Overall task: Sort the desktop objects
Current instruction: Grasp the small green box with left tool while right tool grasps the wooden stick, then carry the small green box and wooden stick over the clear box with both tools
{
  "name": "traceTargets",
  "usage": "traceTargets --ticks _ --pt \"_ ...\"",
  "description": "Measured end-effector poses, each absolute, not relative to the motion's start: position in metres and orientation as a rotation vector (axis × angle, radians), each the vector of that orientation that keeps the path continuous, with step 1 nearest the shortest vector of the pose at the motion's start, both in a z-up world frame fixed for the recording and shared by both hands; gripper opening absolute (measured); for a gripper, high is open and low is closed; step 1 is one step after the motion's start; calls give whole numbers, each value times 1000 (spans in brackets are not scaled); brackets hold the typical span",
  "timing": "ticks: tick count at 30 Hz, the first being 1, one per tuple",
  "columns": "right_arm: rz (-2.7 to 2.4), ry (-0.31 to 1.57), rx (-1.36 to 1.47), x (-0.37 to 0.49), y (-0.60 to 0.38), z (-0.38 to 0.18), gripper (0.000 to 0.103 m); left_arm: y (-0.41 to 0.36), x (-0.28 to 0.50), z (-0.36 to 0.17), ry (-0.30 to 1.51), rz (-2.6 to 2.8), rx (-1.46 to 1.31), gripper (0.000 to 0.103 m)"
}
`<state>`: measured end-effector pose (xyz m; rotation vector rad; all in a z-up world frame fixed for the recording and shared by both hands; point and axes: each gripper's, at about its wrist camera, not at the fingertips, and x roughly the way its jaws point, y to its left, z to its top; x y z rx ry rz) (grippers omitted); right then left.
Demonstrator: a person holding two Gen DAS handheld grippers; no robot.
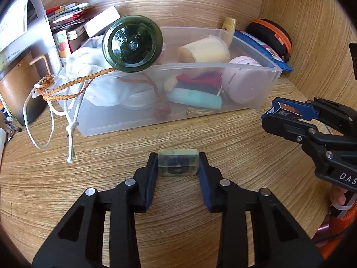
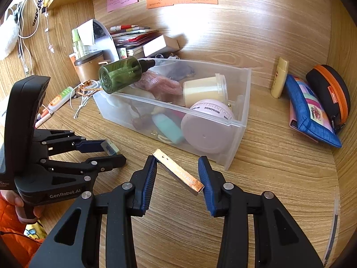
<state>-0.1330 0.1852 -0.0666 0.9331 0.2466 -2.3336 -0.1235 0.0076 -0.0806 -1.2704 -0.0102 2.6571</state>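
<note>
Left gripper (image 1: pixel 177 164) is clamped on a small translucent greenish case (image 1: pixel 177 162), pads touching both of its short sides, case sitting at desk (image 1: pixel 200 234) level in front of the clear plastic bin (image 1: pixel 156 120). Right gripper (image 2: pixel 178 178) is pinching a slim gold-faced pack (image 2: pixel 178 171), held skewed between the blue pads, one end at the left pad's tip and the other end at the right pad (from the left wrist view the same pack shows a blue side with white lettering, too small to read fully). Both grippers sit in front of the bin, right one nearer its right-hand corner. Bin contents: pink round jar (image 2: pixel 207 129) on its side, cream-coloured tub (image 2: pixel 204 90), teal tube (image 2: pixel 169 128), white drawstring pouch (image 1: pixel 89 76) with cords spilling over the front left edge. A dark green bottle (image 2: pixel 121 73) lies across the bin's left rim, base toward the cameras. Right of the bin, against the wall: small yellow bottle (image 2: pixel 280 78), blue zip pouch (image 2: pixel 310 109), black-and-orange case (image 2: pixel 330 89). Behind the bin: stack of books and a box. Sticky notes on the back panel. Orange sleeve visible behind each handle.
</note>
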Motion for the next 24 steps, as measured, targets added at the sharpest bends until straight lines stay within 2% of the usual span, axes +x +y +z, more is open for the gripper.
traceTargets --ticks 24 --pt "-2361 261 883 -129 186 -53 35 15 -98 -46 13 2693 -1097 33"
